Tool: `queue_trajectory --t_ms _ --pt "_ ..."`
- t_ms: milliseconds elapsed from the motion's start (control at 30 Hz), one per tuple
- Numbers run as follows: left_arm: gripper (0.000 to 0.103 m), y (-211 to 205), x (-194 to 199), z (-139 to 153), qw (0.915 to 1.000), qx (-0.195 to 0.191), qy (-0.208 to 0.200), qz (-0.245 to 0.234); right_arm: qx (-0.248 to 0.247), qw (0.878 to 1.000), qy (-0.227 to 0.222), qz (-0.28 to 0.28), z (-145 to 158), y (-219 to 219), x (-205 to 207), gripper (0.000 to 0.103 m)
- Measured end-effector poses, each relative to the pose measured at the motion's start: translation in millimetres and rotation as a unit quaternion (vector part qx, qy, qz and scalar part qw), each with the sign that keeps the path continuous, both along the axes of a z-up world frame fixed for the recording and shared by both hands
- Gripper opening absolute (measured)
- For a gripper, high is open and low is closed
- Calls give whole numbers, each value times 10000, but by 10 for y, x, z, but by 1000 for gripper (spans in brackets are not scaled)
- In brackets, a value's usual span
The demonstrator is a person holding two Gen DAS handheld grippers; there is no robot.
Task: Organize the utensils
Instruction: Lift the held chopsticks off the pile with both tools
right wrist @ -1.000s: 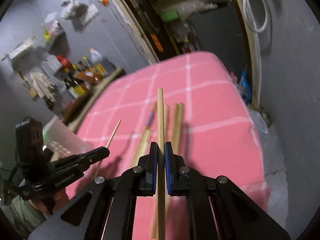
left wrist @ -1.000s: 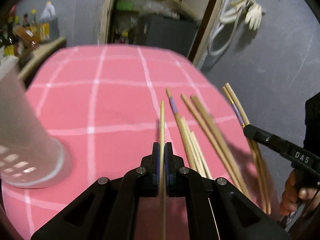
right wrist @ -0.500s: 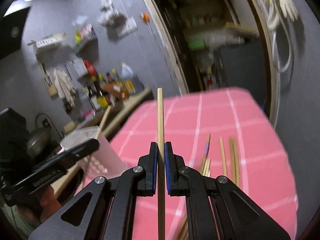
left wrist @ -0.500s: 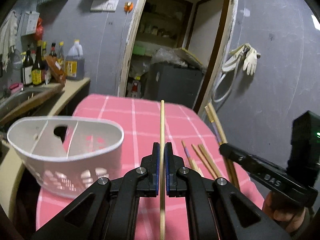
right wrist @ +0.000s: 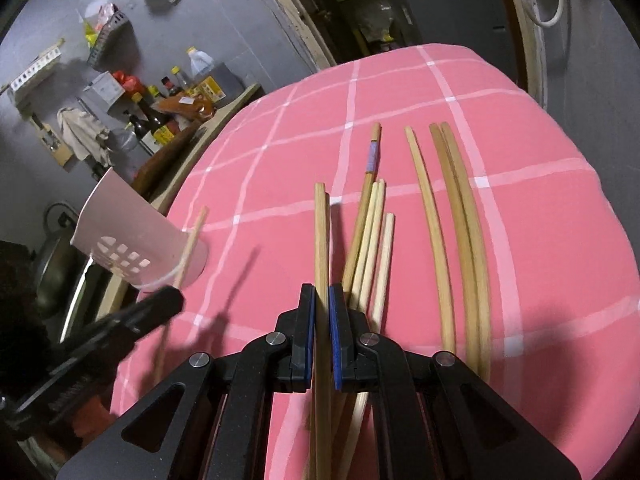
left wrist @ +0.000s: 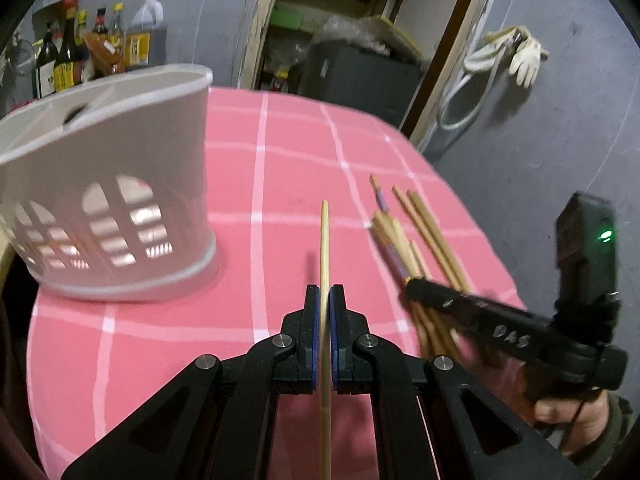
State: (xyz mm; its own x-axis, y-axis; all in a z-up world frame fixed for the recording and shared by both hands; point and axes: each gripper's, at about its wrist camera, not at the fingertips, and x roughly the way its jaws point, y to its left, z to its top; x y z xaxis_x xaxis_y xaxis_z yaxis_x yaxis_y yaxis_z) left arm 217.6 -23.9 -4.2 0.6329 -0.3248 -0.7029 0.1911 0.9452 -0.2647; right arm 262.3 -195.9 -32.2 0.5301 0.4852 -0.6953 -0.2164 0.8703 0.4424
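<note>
Your left gripper (left wrist: pixel 325 304) is clamped fully closed on a single chopstick (left wrist: pixel 324 248), which runs straight forward between the pads and sticks out well past them over the pink checked tablecloth (left wrist: pixel 256 184); your right gripper (right wrist: pixel 322 304) is likewise closed tight on a chopstick of its own (right wrist: pixel 321 236), pointing out over the loose chopsticks (right wrist: pixel 448 232) lying on the cloth just beside and beneath it. The white holder (left wrist: pixel 108 184) stands at the left edge of the table, near the left gripper but apart from it; the held sticks belong in it, and neither is in yet.

Risks from here, as a judgement:

- Each stick is held at one narrow point with a long free end; a knock against the holder's rim would probably pivot it in the pads or pull it free.
- The holder looks light and sits near the table edge; a push from the stick tip could tip it or slide it off.
- The right gripper hangs low over the loose pile; a sideways sweep may scatter sticks toward the table edge.
- Both grippers work close together; bringing both to the holder at once invites a collision; go one at a time.
</note>
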Motion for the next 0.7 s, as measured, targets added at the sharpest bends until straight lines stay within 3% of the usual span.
queue_trajectory --t_ms 200,700 --pt "3 33 44 -28 9999 6 159 -42 134 9998 108 44 9 -35 -25 6" --pt "3 21 119 -173 9982 182 563 -96 -174 9993 195 279 24 -25 -80 6"
